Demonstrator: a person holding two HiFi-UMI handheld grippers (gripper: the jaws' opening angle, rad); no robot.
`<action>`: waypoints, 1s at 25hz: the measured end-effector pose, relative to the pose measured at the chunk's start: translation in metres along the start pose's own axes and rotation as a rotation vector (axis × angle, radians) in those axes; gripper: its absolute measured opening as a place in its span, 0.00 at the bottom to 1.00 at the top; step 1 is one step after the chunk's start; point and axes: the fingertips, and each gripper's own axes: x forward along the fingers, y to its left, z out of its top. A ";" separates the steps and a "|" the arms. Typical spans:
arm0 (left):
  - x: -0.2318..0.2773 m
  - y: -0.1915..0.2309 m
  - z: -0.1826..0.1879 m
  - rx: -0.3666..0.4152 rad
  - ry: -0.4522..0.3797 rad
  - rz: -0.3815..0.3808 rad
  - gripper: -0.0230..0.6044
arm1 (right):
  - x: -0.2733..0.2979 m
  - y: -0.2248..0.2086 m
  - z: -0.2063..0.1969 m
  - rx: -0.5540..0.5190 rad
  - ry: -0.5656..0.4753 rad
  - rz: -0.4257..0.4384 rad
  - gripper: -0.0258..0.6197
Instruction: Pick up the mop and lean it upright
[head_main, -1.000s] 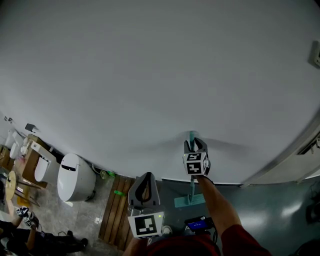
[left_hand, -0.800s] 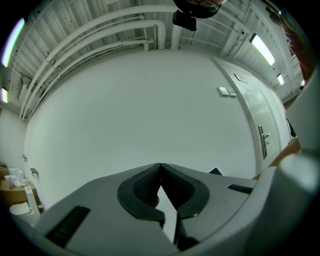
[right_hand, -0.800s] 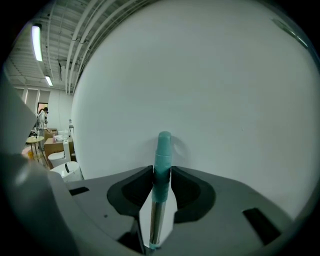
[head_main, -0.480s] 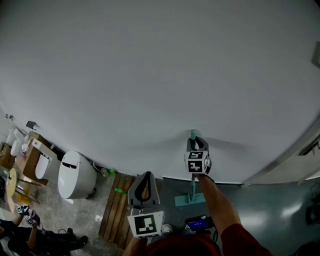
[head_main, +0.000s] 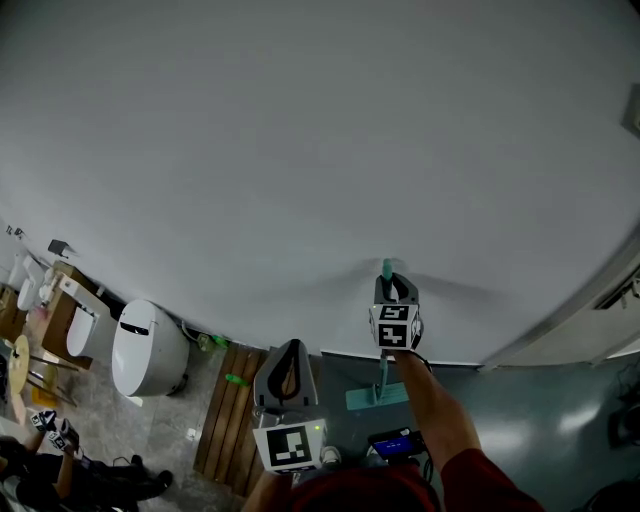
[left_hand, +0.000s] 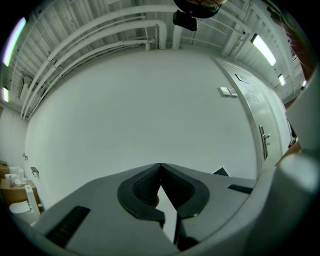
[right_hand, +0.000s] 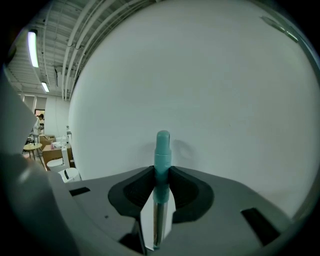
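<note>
Now, mop (right_hand: 162, 145) inside just-closing right claw (right_hand: 161, 171)

Dim, even glow from ceiling tubes (left_hand: 262, 47); fisheye warp, perhaps soft edges.

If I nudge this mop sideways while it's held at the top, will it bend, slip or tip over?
Probably stiff: the mop handle looks like a straight metal tube. Likely easy to tip, since it stands tall and thin over a small mop head. The right gripper, whose jaws have just been closing, clamps its teal grip, so slipping seems unlikely.
</note>
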 end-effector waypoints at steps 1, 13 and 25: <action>0.000 -0.001 0.000 -0.002 0.000 -0.001 0.06 | -0.002 -0.001 -0.001 0.001 -0.004 -0.002 0.20; 0.005 -0.008 -0.009 -0.029 0.004 -0.032 0.06 | -0.053 -0.001 -0.007 0.038 -0.058 -0.017 0.20; 0.021 -0.006 -0.016 -0.069 -0.012 -0.058 0.06 | -0.125 0.001 -0.019 0.059 -0.085 -0.062 0.20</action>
